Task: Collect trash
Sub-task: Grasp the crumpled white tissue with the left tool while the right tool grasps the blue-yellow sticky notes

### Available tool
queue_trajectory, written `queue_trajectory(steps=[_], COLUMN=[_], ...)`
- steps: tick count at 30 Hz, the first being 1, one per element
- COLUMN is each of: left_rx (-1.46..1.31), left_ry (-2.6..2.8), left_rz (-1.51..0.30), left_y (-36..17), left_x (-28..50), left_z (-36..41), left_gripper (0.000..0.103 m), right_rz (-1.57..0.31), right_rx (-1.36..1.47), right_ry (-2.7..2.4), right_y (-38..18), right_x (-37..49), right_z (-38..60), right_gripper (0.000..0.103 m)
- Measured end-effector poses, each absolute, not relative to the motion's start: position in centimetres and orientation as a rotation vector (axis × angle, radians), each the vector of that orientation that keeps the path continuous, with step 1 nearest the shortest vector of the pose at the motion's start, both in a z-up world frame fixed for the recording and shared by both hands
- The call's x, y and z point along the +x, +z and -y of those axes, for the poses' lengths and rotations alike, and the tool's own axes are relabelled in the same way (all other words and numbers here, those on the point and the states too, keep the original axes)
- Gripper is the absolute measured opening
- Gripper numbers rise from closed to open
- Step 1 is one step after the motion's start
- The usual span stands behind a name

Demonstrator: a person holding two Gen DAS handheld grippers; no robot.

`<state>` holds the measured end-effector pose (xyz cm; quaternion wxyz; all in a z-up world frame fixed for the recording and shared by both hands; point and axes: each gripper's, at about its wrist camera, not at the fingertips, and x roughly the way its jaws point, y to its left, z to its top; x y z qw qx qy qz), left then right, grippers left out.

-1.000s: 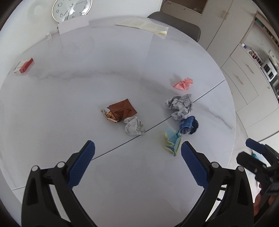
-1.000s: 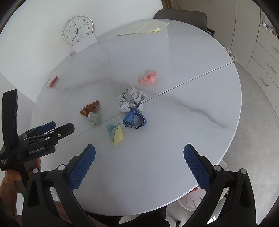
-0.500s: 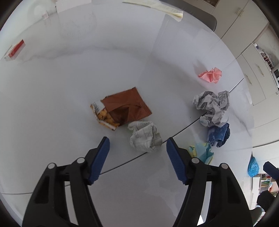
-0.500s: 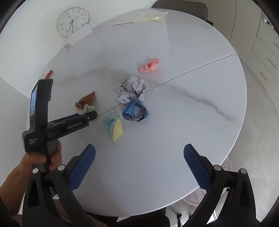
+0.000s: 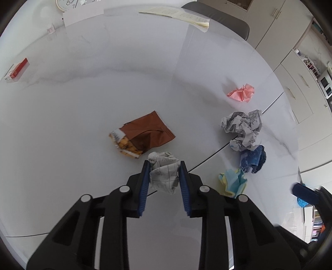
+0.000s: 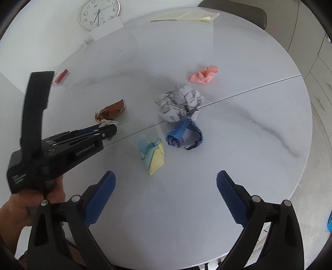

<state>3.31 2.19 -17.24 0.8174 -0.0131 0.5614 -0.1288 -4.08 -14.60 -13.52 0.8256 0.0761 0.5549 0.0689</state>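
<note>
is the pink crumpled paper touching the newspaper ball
No, the pink crumpled paper lies apart from the newspaper ball, with bare table between them.

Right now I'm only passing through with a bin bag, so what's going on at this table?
A person is clearing rubbish off the round table with two handheld grippers. The left gripper is closing on a white paper wad. The right gripper hangs open just short of the blue-yellow paper.

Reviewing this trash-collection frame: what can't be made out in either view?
- Left wrist view: underside of the white paper wad, hidden between the closing left gripper.
- Right wrist view: that wad mostly behind the left gripper's body.
- Both views: no bin identifiable.
- Clock cut by the top edge.
</note>
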Motion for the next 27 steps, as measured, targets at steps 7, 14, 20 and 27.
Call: queue_trajectory(steps=[7,14,20,27], left_rx=[0.011,0.028,0.042,0.080], left_ry=[-0.275,-0.254,-0.269,-0.347], left_rz=[-1.165,-1.169,-1.156,-1.139], left_y=[-13.6,-12.5,-11.9,-11.1], left_x=[0.7,-0.7,-1.3,-2.1], left_z=[-5.3,-7.5,-7.1,-4.5], left_gripper=[0.028,0.027,0.027,0.027], right_rz=[-1.220,-1.223,-1.208,-1.162], right_rx=[0.086,-0.035,-0.023,0.083], right_ry=[0.137,0.110,0.122,0.132], right_y=[-17.0,-18.1,-17.4,-14.9], right_x=[-1.6,-1.1,-1.5,-4.4], right_z=[11.4,9.4,9.4,12.7], right_gripper=[0.077,0.049,0.031,0.031])
